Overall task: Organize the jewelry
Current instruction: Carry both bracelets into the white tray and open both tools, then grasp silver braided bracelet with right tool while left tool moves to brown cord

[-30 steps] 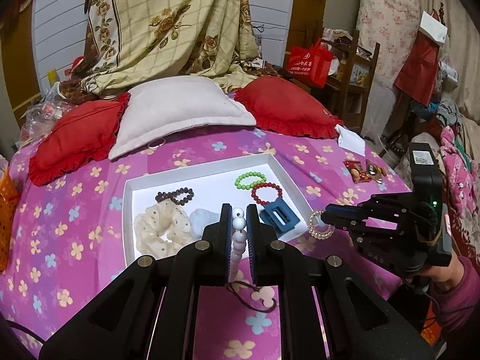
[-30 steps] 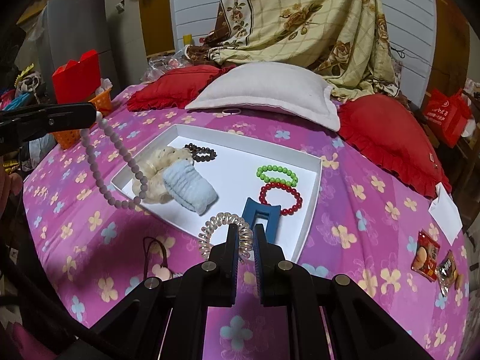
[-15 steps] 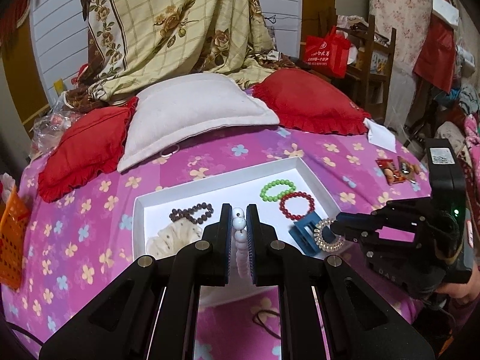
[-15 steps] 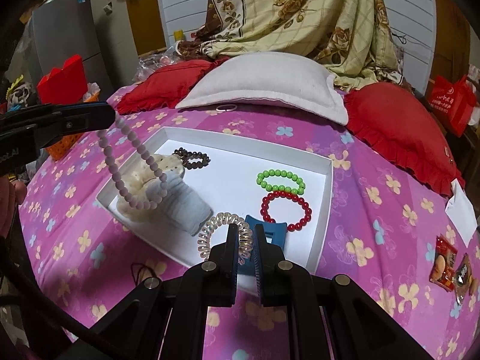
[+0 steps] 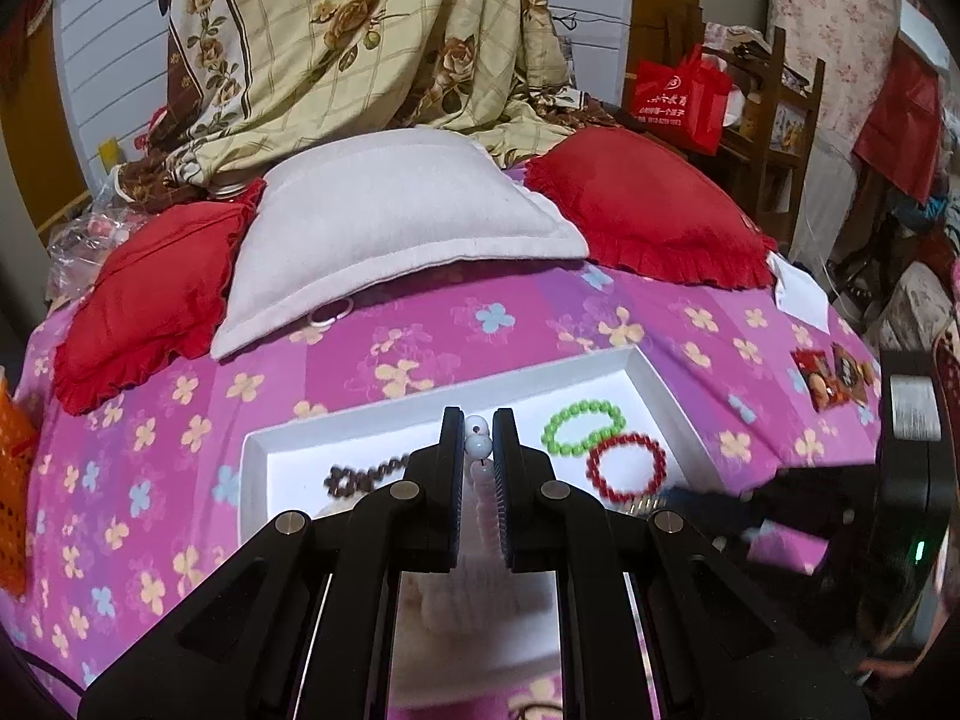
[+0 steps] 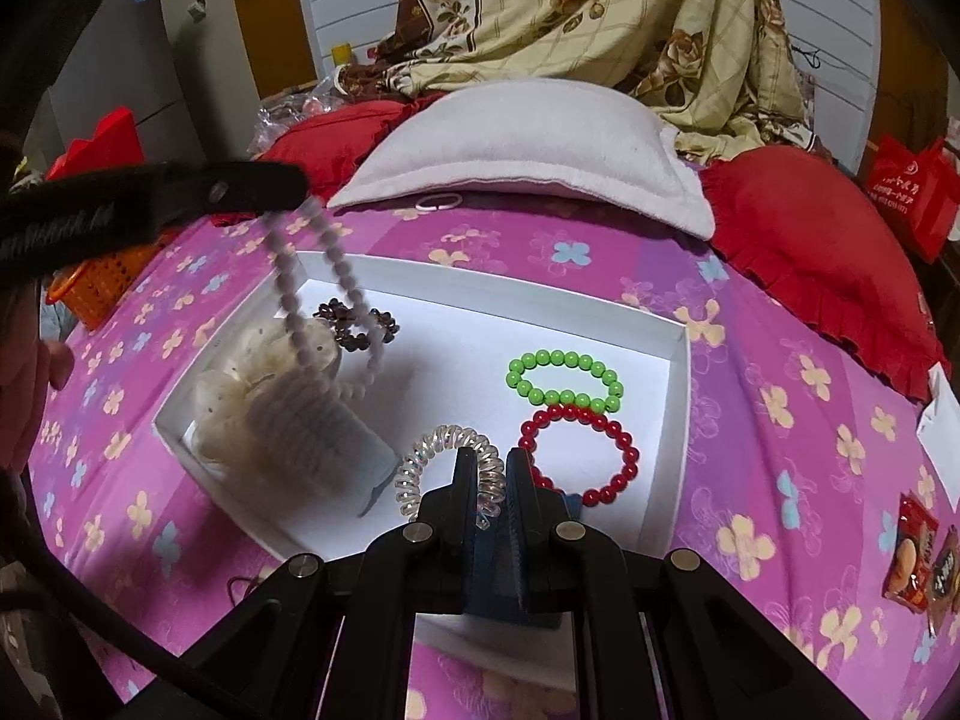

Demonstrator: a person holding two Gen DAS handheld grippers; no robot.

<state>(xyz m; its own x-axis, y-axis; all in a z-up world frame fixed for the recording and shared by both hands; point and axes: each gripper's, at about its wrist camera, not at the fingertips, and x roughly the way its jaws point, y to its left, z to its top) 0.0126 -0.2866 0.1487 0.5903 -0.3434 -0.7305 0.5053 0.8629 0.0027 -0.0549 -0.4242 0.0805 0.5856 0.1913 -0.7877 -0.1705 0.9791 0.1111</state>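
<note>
My left gripper (image 5: pixel 478 435) is shut on a pale bead necklace (image 5: pixel 478 447). In the right wrist view that gripper (image 6: pixel 291 186) reaches in from the left, and the necklace (image 6: pixel 327 312) dangles over the white tray (image 6: pixel 681 396). My right gripper (image 6: pixel 492 465) is shut on a clear spiral hair tie (image 6: pixel 441 462), low over the tray's near part. In the tray lie a green bracelet (image 6: pixel 564 381), a red bracelet (image 6: pixel 579 456), a dark bead bracelet (image 6: pixel 360 324), a cream scrunchie (image 6: pixel 252 384), a pale blue scrunchie (image 6: pixel 324 438) and a blue hair claw (image 6: pixel 498 594).
The tray rests on a pink flowered bedspread (image 6: pixel 750 480). A white pillow (image 6: pixel 522 144) and red cushions (image 6: pixel 822 252) lie behind it. An orange basket (image 6: pixel 99 282) stands at the left. Snack packets (image 6: pixel 918 558) and a black cord (image 6: pixel 240 588) lie on the bedspread.
Both grippers have moved forward and down over the tray. The necklace has swung in above the scrunchies and the spiral hair tie has come over the tray's near part. Both grips are unchanged.
</note>
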